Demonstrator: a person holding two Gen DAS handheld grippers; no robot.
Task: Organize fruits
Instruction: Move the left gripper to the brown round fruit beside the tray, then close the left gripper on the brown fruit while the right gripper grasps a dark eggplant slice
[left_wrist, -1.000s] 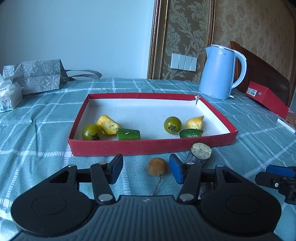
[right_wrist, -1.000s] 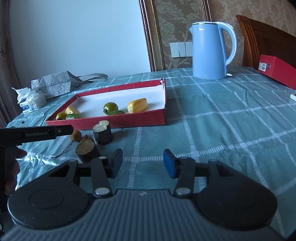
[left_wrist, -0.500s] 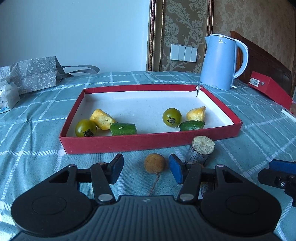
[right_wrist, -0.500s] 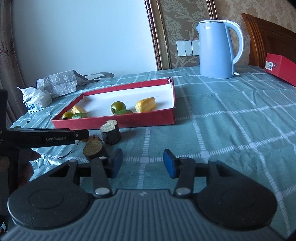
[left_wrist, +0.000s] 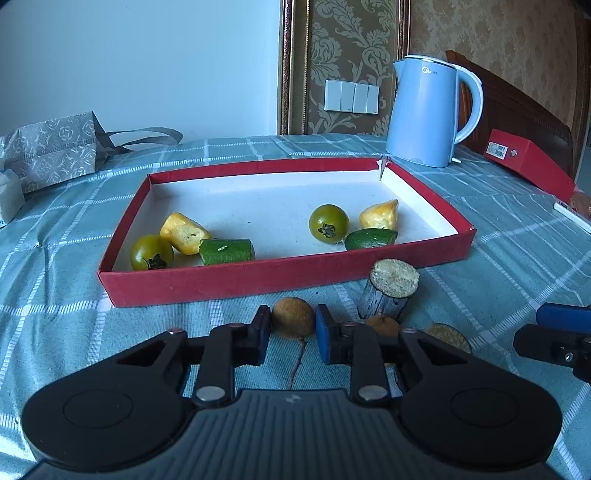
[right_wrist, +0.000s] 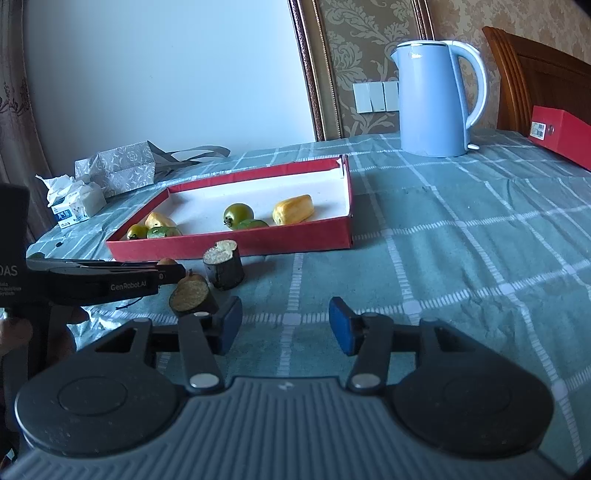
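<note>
My left gripper (left_wrist: 291, 326) is shut on a small brown round fruit (left_wrist: 293, 322) with a thin stem, just in front of the red tray (left_wrist: 280, 277). The tray holds two green tomatoes (left_wrist: 328, 223), two yellow pieces (left_wrist: 184, 233) and two green pieces (left_wrist: 226, 251). A dark cut cylinder (left_wrist: 389, 293) stands right of the gripper; another brown fruit (left_wrist: 382, 321) and a second cut piece (left_wrist: 448, 334) lie behind its right finger. My right gripper (right_wrist: 285, 324) is open and empty over the cloth, right of the cut pieces (right_wrist: 223, 264).
A blue kettle (left_wrist: 428, 110) stands behind the tray's right corner. A red box (left_wrist: 528, 158) lies at the far right. A grey gift bag (left_wrist: 55, 147) and a tissue pack (right_wrist: 74, 201) sit at the left. The table has a green checked cloth (right_wrist: 461, 251).
My left gripper has moved forward around the brown fruit and its fingers have closed on it. The right gripper has stayed open and shifted only slightly.
</note>
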